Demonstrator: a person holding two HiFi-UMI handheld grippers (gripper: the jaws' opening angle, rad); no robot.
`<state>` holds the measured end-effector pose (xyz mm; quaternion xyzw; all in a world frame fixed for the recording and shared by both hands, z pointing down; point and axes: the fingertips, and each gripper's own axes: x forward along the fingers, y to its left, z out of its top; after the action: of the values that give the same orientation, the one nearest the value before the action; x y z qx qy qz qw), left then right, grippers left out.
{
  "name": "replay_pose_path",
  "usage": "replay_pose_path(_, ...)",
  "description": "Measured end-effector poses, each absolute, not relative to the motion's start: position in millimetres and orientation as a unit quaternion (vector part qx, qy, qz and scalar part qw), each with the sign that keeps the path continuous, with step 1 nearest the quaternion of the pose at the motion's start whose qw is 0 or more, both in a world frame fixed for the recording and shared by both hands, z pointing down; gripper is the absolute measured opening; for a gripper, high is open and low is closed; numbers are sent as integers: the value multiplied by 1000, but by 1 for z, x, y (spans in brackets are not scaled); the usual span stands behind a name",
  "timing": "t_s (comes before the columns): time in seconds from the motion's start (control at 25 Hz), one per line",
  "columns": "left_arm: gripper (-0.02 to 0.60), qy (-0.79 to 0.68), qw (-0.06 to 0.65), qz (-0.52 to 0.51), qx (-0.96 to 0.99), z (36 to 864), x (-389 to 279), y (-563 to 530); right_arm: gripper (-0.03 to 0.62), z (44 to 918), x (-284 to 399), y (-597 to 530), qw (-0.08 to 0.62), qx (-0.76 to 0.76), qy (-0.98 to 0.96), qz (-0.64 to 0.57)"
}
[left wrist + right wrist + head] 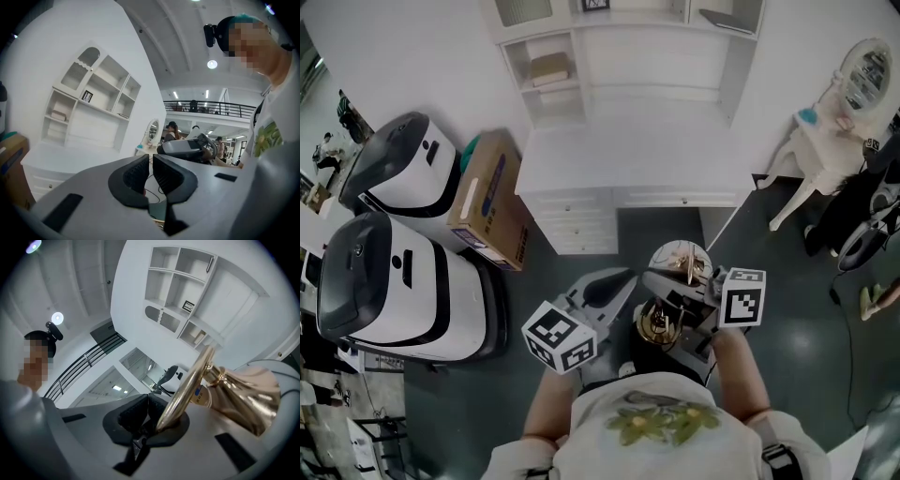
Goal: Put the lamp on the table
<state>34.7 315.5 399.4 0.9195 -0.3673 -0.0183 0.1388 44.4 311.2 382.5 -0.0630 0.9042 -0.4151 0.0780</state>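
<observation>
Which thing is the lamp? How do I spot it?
Find the big white desk with shelves at the top of the head view. Just below it, over the dark floor, the right gripper holds the lamp by its thin stem. It is the only shiny gold thing; the things next to it are white, grey or black.

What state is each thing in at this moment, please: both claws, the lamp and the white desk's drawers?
Left claw, jaws nearly together, nothing between them.
Right claw, shut on the lamp's gold stem.
Lamp, held up and tilted in front of the person, not yet on the desk.
White desk, drawers shut.
Cardboard box, leaning at a tilt beside the desk.
</observation>
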Motion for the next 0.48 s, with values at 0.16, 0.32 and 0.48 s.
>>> replay_pose_path(0.16, 48, -370, 135, -13, 919, 397, 27, 284, 31, 381, 40, 289, 79, -51, 904, -417)
replay_pose_path(0.32, 48, -373, 135, -15, 918, 396, 23, 247, 31, 385, 37, 255, 77, -50, 903, -419)
replay_pose_path(0.48, 48, -369, 137, -2, 919, 404, 20, 215, 31, 390, 31, 221, 74, -49, 901, -424)
